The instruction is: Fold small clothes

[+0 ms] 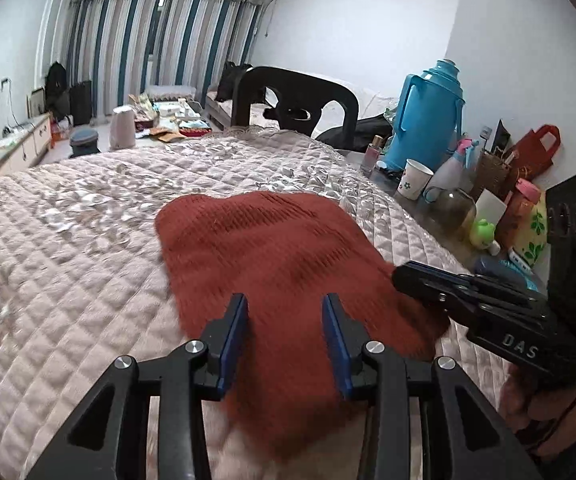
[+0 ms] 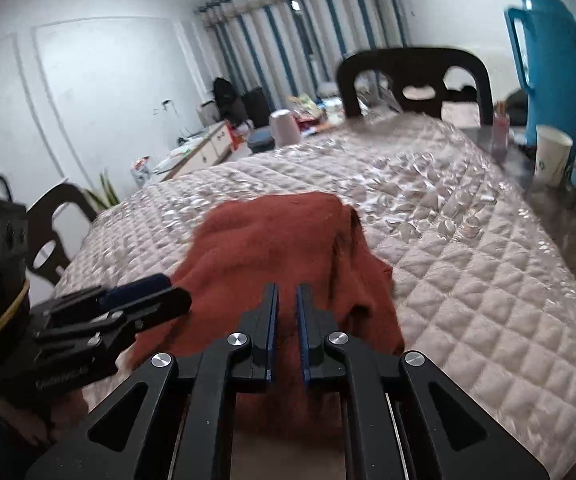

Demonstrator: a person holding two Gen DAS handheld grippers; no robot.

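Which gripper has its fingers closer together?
The right gripper: only a thin slit shows between its blue pads. The left gripper shows a wide gap, with red cloth visible through it.

Dim, even indoor light, with faint daylight through the blue-and-beige striped curtains (image 1: 159,40) at top centre; sheen glints off the pink quilted satin cover (image 1: 87,216); fisheye bending and dark corners; the right wrist view is motion-blurred, especially the turquoise plastic thermos (image 2: 548,60) at upper right.

You've got 1 rust-red knit garment (image 1: 271,248) on 1 quilted cover (image 1: 67,232), 2 grippers, left gripper (image 1: 285,304) & right gripper (image 2: 287,294), 2 dark chairs w/ cut-out backs (image 2: 412,76) (image 2: 53,236), 1 blue thermos (image 1: 428,112), 1 paper cup (image 1: 414,178), 1 green frog toy (image 1: 482,232).
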